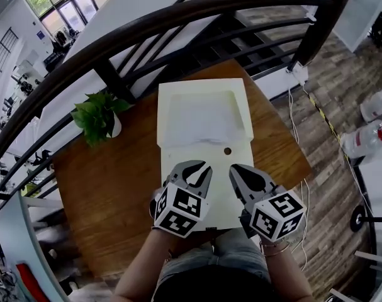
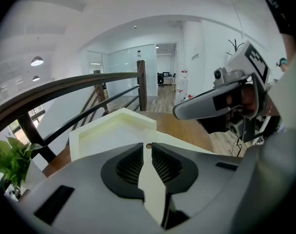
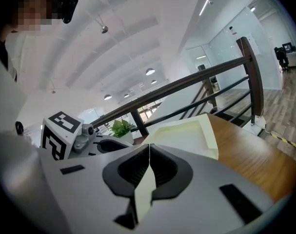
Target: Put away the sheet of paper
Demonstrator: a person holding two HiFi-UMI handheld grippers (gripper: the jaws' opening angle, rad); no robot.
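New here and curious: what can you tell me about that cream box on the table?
The cream box is shallow, card or plastic by its look: a square recess with a raised rim, and a flat flap lying open toward the person, pierced by a small round hole. It rests on the wooden table. A white sheet lies in the recess. The left gripper and right gripper hang over the flap; no contact shows.

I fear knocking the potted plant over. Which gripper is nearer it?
Left. The left gripper is over the cream flap, right of the potted plant in the head view; the right gripper lies farther right.
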